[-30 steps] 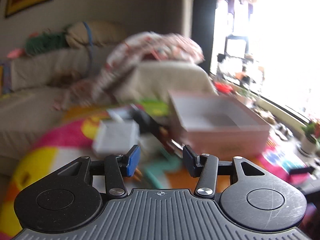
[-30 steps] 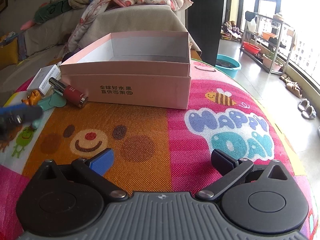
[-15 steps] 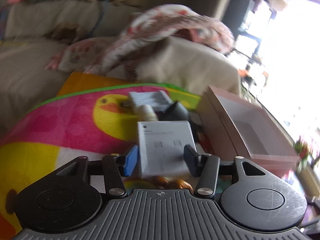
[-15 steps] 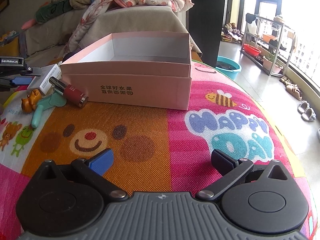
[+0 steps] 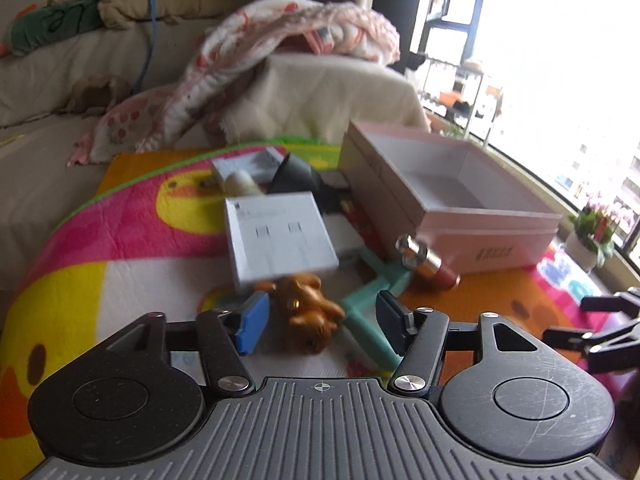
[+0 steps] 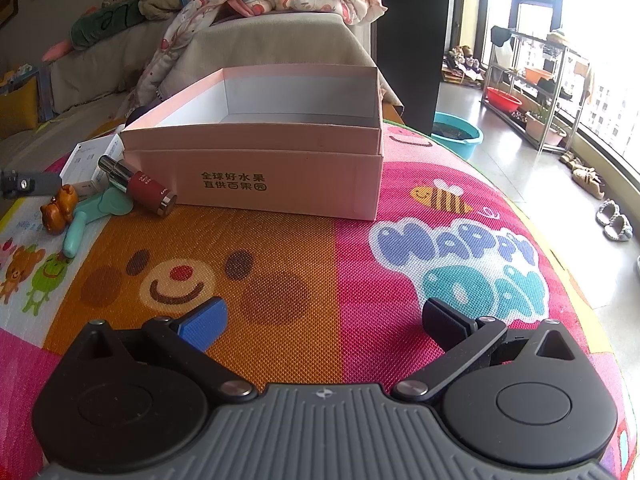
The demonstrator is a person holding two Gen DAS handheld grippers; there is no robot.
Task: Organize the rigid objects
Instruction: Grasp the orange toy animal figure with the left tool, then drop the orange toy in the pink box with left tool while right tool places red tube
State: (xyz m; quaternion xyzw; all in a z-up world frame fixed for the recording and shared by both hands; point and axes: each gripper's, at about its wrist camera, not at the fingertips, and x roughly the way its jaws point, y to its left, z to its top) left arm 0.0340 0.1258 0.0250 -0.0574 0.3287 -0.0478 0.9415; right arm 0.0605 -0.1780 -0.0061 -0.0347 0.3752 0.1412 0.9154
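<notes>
Hovering left tongs (image 5: 320,322), just narrowed yet released, straddle orange bear figurine (image 5: 310,310); right tongs (image 6: 324,320) released.

Both wrist views look down close over the mat (image 6: 280,248), sharing the pink box (image 5: 452,200)

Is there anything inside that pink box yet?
No. The pink box shows only its bare white inside, while the bottle and bear figure lie outside it.
</notes>
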